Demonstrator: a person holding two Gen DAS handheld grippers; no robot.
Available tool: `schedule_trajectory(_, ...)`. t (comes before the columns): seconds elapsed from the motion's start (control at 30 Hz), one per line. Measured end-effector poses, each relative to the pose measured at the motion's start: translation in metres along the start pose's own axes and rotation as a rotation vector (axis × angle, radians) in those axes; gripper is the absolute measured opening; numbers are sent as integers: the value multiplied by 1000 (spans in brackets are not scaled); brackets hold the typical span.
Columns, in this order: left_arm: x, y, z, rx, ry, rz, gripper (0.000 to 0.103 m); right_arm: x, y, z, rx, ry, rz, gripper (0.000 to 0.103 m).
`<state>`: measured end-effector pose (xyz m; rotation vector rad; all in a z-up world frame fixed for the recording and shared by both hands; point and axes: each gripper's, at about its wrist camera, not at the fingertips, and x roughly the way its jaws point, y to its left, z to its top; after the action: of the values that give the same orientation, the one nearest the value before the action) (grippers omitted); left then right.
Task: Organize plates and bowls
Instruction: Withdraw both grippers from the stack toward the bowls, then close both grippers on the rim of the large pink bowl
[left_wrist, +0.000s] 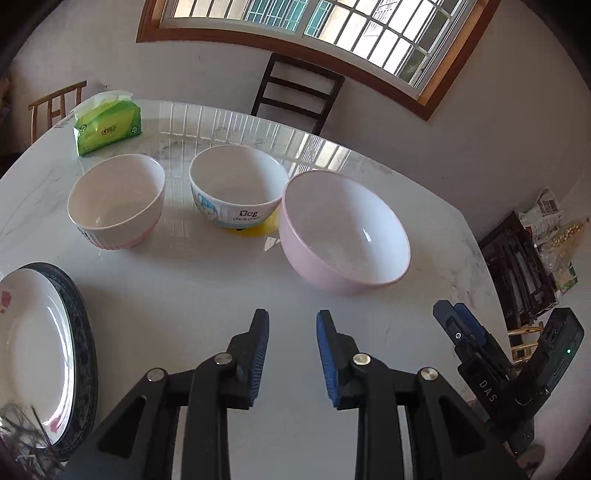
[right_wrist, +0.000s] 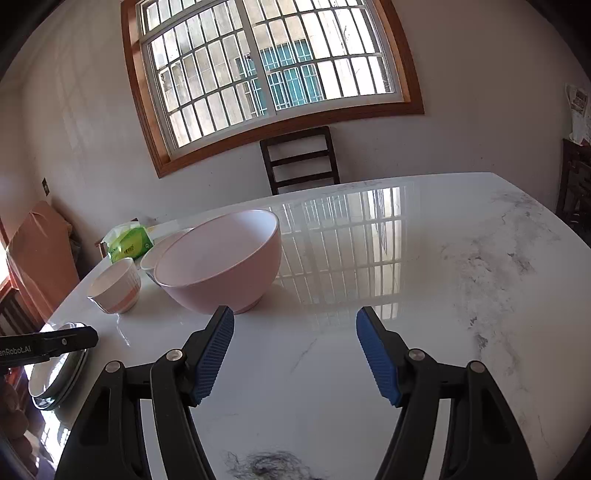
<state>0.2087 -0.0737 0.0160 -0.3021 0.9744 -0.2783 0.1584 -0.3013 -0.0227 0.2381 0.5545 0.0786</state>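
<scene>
Your left gripper (left_wrist: 291, 317) hangs over bare table (left_wrist: 207, 280) at lower centre, fingers slightly apart and pinching nothing; your right gripper (right_wrist: 295, 314) is spread wider, also empty. Three bowls sit in a row mid-frame: ribbed bowl (left_wrist: 116, 201), cartoon bowl (left_wrist: 236, 184), pink bowl (left_wrist: 343, 230). The stacked plates (left_wrist: 33, 347) lie at the left edge.
</scene>
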Motion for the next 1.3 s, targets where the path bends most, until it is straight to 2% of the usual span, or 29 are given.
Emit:
schedule_trajectory(0.17, 17, 13, 36, -134, 38, -146, 32, 24, -1, 31, -5, 72, 61, 68)
schedule_trajectory(0.27, 33, 17, 52, -190, 76, -183, 33, 40, -2, 52, 15, 116, 114, 68)
schedule_trajectory(0.33, 43, 18, 59, -199, 89, -151, 33, 54, -6, 65, 48, 159, 137, 68)
schedule_trajectory(0.4, 53, 20, 63, -220, 115, -155, 33, 70, -8, 76, 61, 207, 152, 68)
schedule_trajectory(0.67, 78, 19, 66, -239, 157, -106, 33, 120, -1, 96, -5, 307, 70, 67)
schedule_trajectory(0.77, 84, 15, 65, -219, 165, -63, 32, 137, 1, 94, -36, 365, 49, 56)
schedule_trajectory(0.83, 89, 12, 63, -201, 197, -49, 26, 147, 0, 91, -31, 406, 60, 39)
schedule_trajectory(0.87, 89, 8, 61, -175, 199, -29, 24, 152, 0, 89, -28, 428, 73, 36)
schedule_trajectory(0.93, 84, 2, 57, -134, 194, 17, 21, 158, 0, 84, -25, 463, 103, 18)
schedule_trajectory(0.97, 79, 3, 55, -129, 193, 28, 20, 158, 0, 83, -19, 479, 114, 13)
schedule_trajectory(1.13, 47, 11, 29, -143, 217, 9, 19, 141, 4, 76, -38, 518, 137, 11)
schedule_trajectory(1.3, 4, 28, -7, -159, 248, 2, 19, 107, 20, 68, -59, 573, 169, 12)
